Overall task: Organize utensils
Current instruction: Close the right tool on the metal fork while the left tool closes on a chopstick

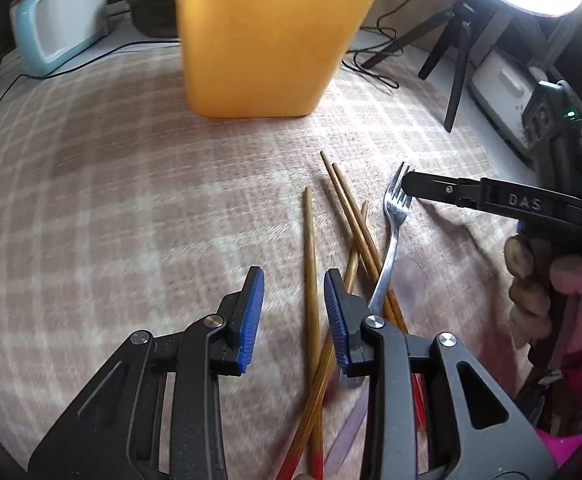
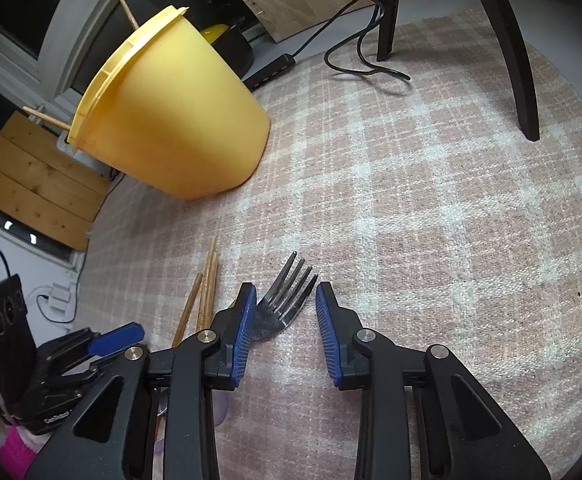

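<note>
The silver metal fork [image 2: 281,308] lies flat on the pink-and-white checked cloth [image 2: 431,220] that covers the tabletop. In the right wrist view its 4 tines point away from the right gripper [image 2: 281,336], toward the far edge of the cloth. Its neck and handle run back under the gripper's left blue pad [image 2: 243,336]. The fork's long axis therefore runs roughly along the fingers' own line, skewed a little to the right at the tines. The fork head sits between the 2 pads but hard against the left one, with a clear gap to the right pad. The right gripper's fingers are spread apart and hold nothing.

The left gripper [image 1: 293,320] is also spread apart and empty. Below it lie about 4 brown wooden chopsticks with red ends [image 1: 311,280]. One runs lengthwise through the gap between its pads, and the others cross under its right pad. The fork's handle slants in beside them.

The right gripper is the nearer of the 2 to the fork head, so the fork looks like its job. Closing where it stands would, I judge, pinch the head off-centre; a small shift to the left would square it.

The tall yellow plastic container [image 2: 179,120] stands toward the far edge of the cloth, well apart from the fork. Wooden stick ends [image 2: 129,12] poke above its rim.
</note>
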